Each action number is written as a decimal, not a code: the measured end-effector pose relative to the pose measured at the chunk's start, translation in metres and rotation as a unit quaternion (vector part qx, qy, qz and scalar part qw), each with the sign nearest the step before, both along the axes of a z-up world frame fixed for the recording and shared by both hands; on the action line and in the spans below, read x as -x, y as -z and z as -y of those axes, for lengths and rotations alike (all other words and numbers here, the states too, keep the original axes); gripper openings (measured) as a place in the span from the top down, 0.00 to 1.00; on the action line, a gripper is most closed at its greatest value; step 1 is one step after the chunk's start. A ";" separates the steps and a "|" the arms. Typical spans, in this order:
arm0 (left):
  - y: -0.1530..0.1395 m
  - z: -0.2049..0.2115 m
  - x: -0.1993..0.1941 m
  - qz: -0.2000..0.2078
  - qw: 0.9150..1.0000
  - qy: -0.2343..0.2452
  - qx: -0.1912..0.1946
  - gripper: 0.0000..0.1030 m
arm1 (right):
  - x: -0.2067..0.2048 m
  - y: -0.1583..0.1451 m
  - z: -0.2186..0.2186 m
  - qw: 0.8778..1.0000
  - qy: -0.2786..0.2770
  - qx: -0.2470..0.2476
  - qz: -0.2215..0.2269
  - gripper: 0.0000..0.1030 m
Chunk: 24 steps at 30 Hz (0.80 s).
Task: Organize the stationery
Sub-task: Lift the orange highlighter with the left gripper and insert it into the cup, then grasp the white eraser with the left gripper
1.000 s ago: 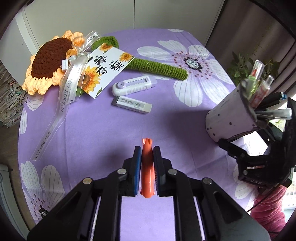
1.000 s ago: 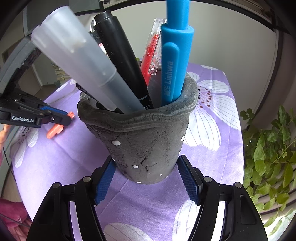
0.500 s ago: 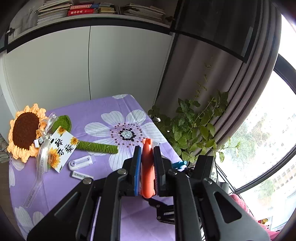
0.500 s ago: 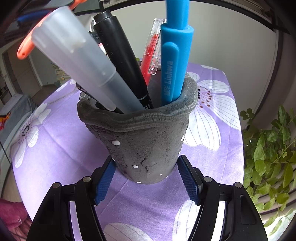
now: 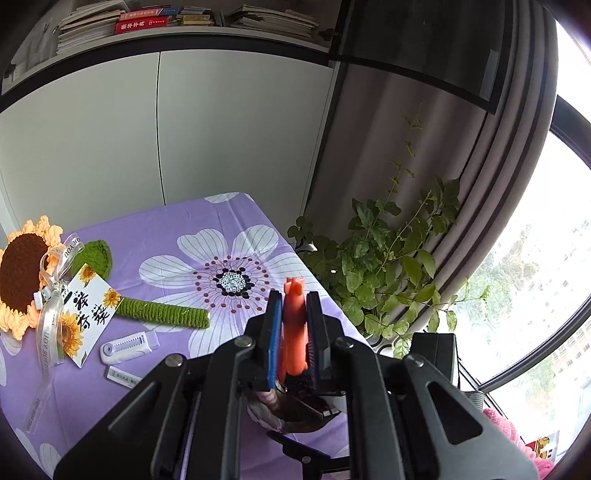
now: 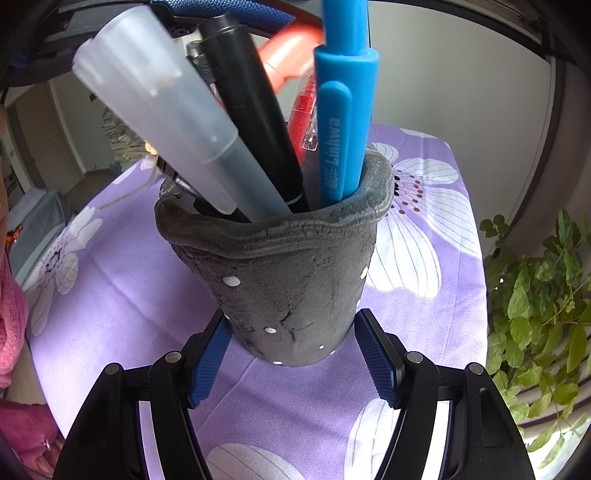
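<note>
My left gripper [image 5: 293, 314] is shut on an orange pen-like item [image 5: 293, 332], which stands up between its blue pads. In the right wrist view that orange item [image 6: 291, 55] hangs over the pens, under the left gripper's blue pad [image 6: 229, 11]. My right gripper [image 6: 293, 354] is shut on the base of a grey dotted pen holder [image 6: 291, 280] standing on the purple cloth. In the holder are a blue pen [image 6: 343, 129], a black marker [image 6: 255, 110], a frosted-cap marker [image 6: 159, 107] and a red pen [image 6: 303, 110]. The holder's rim [image 5: 280, 413] shows just below the left fingers.
On the purple flowered tablecloth [image 5: 177, 258] lie a white correction tape [image 5: 127, 343], a white eraser [image 5: 122, 377] and a crocheted sunflower [image 5: 22, 273] with a green stem [image 5: 162, 314] and a card [image 5: 86, 314]. A leafy plant [image 5: 388, 273] stands past the table's right edge. A pink sleeve [image 6: 11, 321] is at left.
The left gripper rose and swung right with the orange item, from low over the cloth to above the pen holder. The right gripper and holder kept still.
</note>
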<state>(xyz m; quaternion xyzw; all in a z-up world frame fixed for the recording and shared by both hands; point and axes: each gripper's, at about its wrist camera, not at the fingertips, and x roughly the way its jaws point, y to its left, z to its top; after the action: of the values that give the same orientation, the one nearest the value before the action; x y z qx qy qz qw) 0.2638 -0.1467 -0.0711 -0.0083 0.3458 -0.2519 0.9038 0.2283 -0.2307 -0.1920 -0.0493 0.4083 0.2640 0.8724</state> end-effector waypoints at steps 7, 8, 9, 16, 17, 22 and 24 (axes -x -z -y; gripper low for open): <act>0.008 -0.007 0.006 -0.003 1.000 0.004 -0.005 0.89 | -0.001 0.001 -0.001 1.000 0.000 0.001 -0.002 0.32; 0.008 -0.007 0.008 -0.003 1.000 0.007 -0.006 0.89 | -0.001 0.001 -0.002 1.000 0.000 0.002 -0.002 0.32; 0.008 -0.008 0.009 -0.002 1.000 0.009 -0.007 0.89 | -0.001 0.001 -0.002 1.000 0.000 0.002 -0.002 0.32; 0.003 -0.015 0.017 -0.013 1.000 0.025 0.002 0.87 | -0.001 0.000 -0.002 1.000 0.000 0.001 -0.003 0.32; 0.000 -0.018 0.019 -0.010 1.000 0.024 0.004 0.86 | -0.001 0.000 -0.002 1.000 0.000 0.001 -0.003 0.32; -0.015 -0.050 0.023 0.021 0.999 -0.032 0.011 0.57 | -0.001 0.001 -0.001 1.000 0.000 -0.002 -0.005 0.32; -0.016 -0.066 0.018 0.022 0.998 -0.064 0.001 0.57 | -0.001 0.001 -0.001 1.000 0.000 -0.002 -0.005 0.32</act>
<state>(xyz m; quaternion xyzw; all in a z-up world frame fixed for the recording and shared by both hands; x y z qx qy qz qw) 0.2457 -0.0808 -0.0552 -0.0256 0.3246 -0.1944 0.9253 0.2296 -0.2296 -0.1925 -0.0461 0.4119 0.2648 0.8707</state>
